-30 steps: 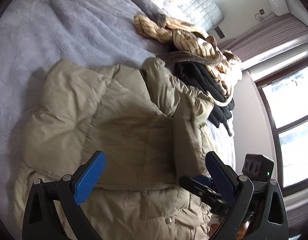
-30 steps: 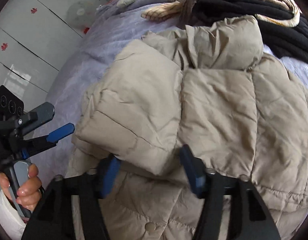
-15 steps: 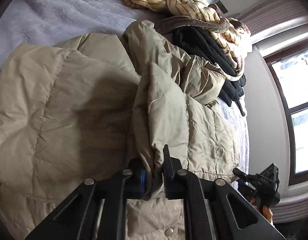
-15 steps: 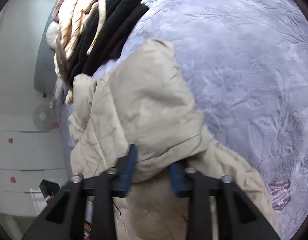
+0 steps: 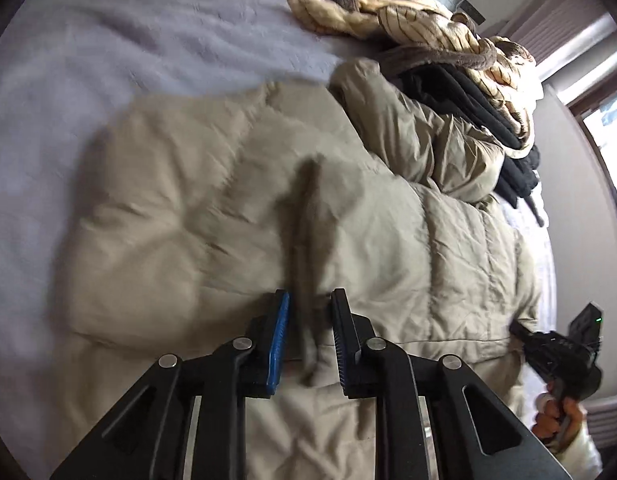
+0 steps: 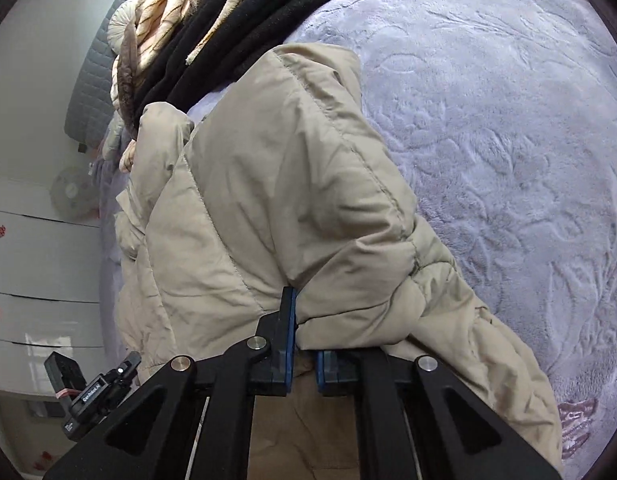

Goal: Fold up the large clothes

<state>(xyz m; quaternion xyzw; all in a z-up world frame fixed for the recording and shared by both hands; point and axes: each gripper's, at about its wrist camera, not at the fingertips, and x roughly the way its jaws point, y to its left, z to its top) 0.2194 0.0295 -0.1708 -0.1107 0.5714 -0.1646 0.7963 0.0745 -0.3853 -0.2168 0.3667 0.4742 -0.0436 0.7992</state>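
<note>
One puffy quilted beige jacket point(image 6: 276, 184)

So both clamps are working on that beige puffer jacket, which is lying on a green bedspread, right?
Not green: the bedspread is pale lavender-grey, as the right wrist view shows. The rest holds: the right gripper pinches the beige puffer jacket, and the left gripper has a fold between its opening jaws.

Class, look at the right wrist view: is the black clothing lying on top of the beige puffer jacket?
No. The black clothing lies beyond the beige puffer jacket on the bedspread, under striped cream fabric.
</note>
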